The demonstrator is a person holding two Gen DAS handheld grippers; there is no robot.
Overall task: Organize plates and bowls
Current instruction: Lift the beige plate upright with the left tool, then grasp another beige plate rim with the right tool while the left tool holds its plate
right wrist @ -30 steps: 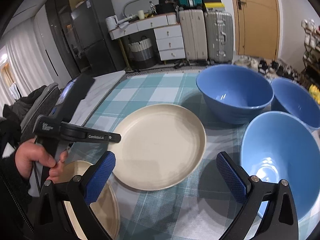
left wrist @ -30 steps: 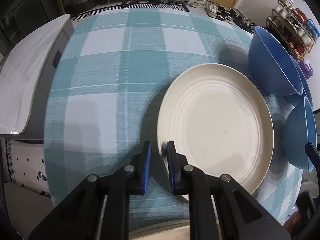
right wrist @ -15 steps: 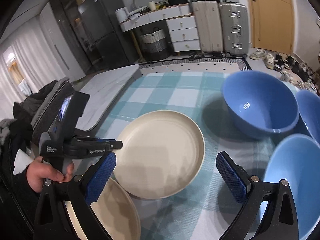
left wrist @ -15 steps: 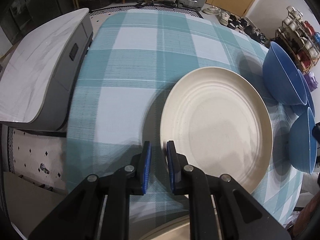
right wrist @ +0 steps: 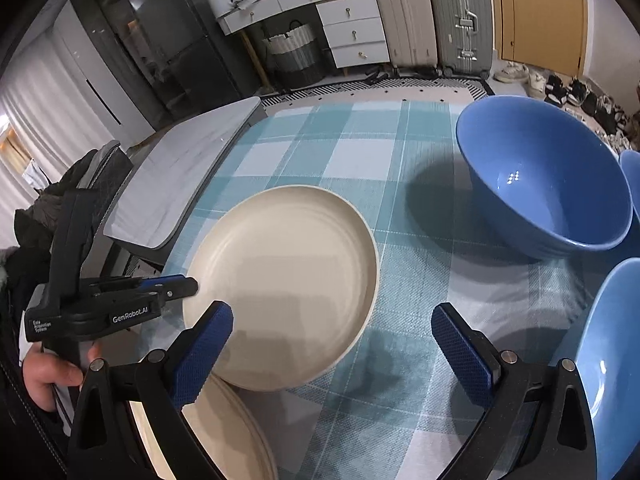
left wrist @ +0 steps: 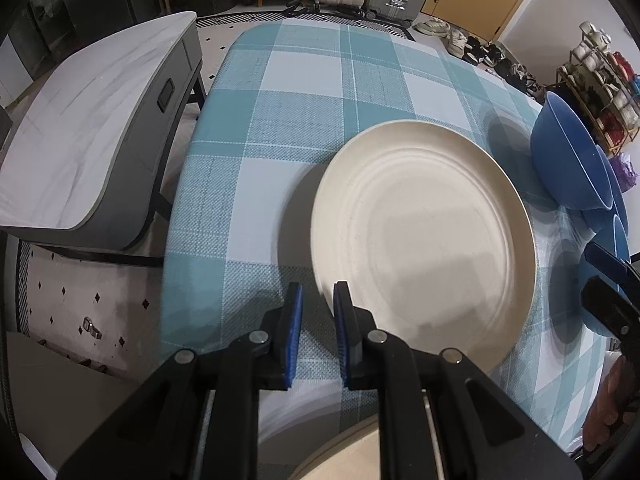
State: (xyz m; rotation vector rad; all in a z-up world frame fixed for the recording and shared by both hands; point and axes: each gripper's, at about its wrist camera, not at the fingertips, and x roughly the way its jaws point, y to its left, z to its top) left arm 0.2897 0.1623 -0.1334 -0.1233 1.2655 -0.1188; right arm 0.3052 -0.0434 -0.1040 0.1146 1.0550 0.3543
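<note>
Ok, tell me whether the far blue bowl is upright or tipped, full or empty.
Upright and empty: the blue bowl sits rim-up on the tablecloth, its inside bare.

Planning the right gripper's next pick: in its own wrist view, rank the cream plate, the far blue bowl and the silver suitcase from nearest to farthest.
From the right gripper:
1. Cream plate, just ahead, left of centre.
2. Far blue bowl, farther back on the right.
3. Silver suitcase, beyond the table, by the wall.

Open tablecloth [right wrist: 360, 160] beyond cream plate [right wrist: 284, 296], blue bowls [right wrist: 544, 184] crowding right, perhaps touching
</note>
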